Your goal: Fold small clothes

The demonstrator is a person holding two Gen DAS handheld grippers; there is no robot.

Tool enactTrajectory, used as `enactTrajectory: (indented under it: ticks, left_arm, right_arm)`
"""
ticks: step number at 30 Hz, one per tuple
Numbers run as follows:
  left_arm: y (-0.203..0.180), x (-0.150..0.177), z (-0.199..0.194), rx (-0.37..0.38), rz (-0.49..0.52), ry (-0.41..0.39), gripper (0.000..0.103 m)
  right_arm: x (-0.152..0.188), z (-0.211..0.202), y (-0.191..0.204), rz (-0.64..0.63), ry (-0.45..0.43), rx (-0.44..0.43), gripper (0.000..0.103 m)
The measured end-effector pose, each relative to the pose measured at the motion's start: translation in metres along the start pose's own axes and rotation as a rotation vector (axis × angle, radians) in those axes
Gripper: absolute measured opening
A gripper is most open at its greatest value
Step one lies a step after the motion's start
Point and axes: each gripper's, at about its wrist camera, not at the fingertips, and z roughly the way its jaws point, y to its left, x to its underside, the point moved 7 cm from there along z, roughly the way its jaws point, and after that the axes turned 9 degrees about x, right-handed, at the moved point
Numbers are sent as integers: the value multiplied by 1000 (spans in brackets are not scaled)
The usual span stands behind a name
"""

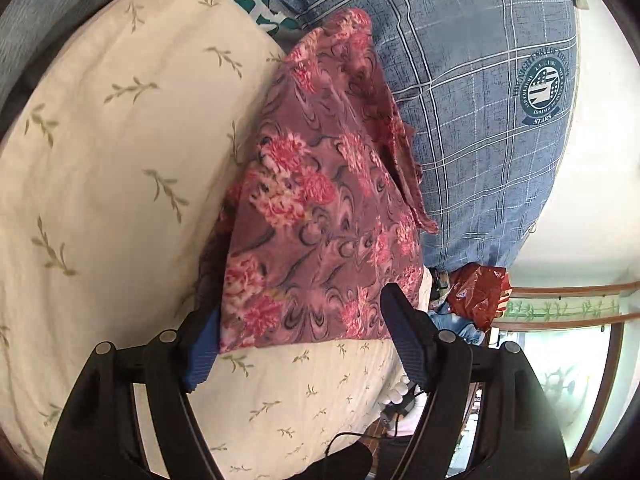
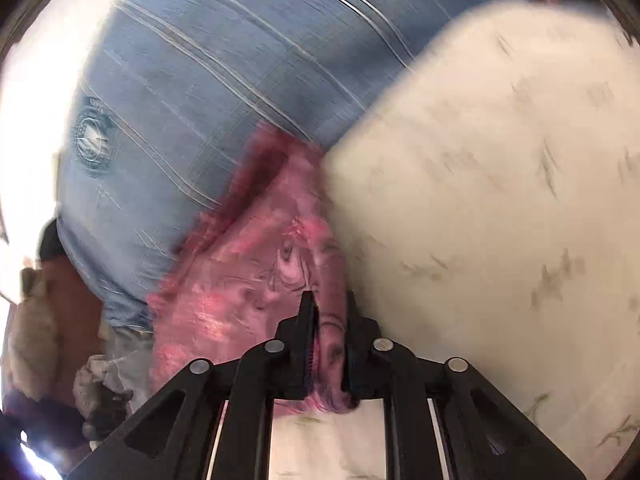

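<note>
A small garment of pink and maroon flowered cloth (image 1: 320,208) lies along the seam between a cream pillow and a blue checked quilt. My left gripper (image 1: 304,332) is open, its fingers on either side of the garment's near edge; the cloth covers part of the left blue pad (image 1: 202,356). In the blurred right wrist view the same garment (image 2: 256,280) runs toward me, and my right gripper (image 2: 329,312) is shut on a fold of it, with cloth bunched between the fingers.
The cream pillow with green sprigs (image 1: 120,160) fills the left; it also shows in the right wrist view (image 2: 500,200). The blue checked quilt (image 1: 480,100) lies at the right. A red plastic bag (image 1: 478,292) and clutter sit beyond the bed edge.
</note>
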Motion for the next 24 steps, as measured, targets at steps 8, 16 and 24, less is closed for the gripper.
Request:
enactTrajectory:
  ticks: [8, 16, 24]
  left_arm:
    - [-18, 18, -6, 73, -14, -56, 81]
    - [-35, 65, -34, 71, 98, -102, 81]
    - [9, 10, 16, 21, -96, -126, 33]
  right_arm:
    - [8, -12, -19, 165, 7, -66, 22]
    - [12, -22, -19, 181, -8, -130, 33]
    - [3, -11, 0, 91, -65, -51, 19]
